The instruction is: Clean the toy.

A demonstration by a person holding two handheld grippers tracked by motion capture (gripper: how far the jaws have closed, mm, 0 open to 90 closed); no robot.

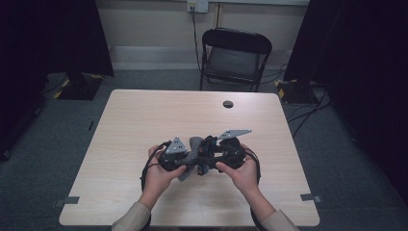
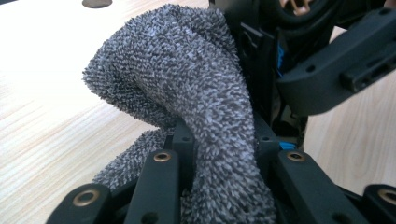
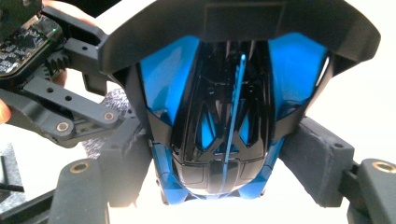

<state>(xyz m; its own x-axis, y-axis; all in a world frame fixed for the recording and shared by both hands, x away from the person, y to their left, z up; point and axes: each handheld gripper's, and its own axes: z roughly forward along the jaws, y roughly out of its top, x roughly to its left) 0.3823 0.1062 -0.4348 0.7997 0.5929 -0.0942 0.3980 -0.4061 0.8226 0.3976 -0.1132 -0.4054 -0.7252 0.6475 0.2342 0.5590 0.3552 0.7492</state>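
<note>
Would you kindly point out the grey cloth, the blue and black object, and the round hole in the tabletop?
grey cloth (image 2: 187, 79), left gripper view, on its bunched upper fold.
blue and black object (image 3: 219, 116), right gripper view, on its glossy black centre.
round hole (image 1: 228, 104), high view, on its dark middle.

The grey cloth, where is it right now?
The grey cloth is clamped in the left gripper, above the near middle of the table, pressed against the black and blue toy held by the right gripper.
</note>
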